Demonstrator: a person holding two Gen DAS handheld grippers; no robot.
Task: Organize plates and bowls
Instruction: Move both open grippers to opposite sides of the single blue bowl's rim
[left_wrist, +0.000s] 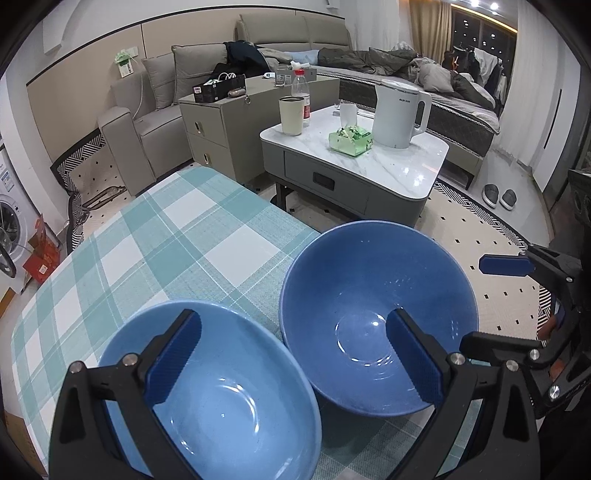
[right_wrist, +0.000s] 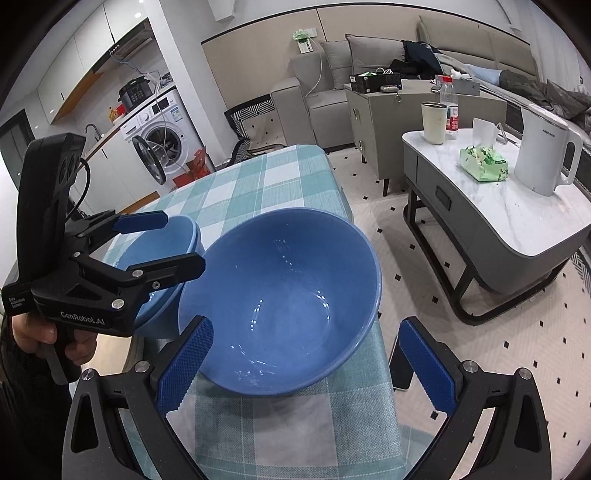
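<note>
With both grippers' jaws wide and empty, grip the rigid, glossy, breakable dark bowl (right_wrist: 280, 295) at its rim beside the light bowl (left_wrist: 218, 402).

The left gripper (left_wrist: 293, 354) is held with its two blue fingers (left_wrist: 173, 356) spread wide apart, and nothing is squeezed between them. The right gripper (right_wrist: 306, 367) is held the same way, fingers (right_wrist: 184, 365) spread wide. The left one's handle is wrapped by a hand (right_wrist: 35, 336).
</note>
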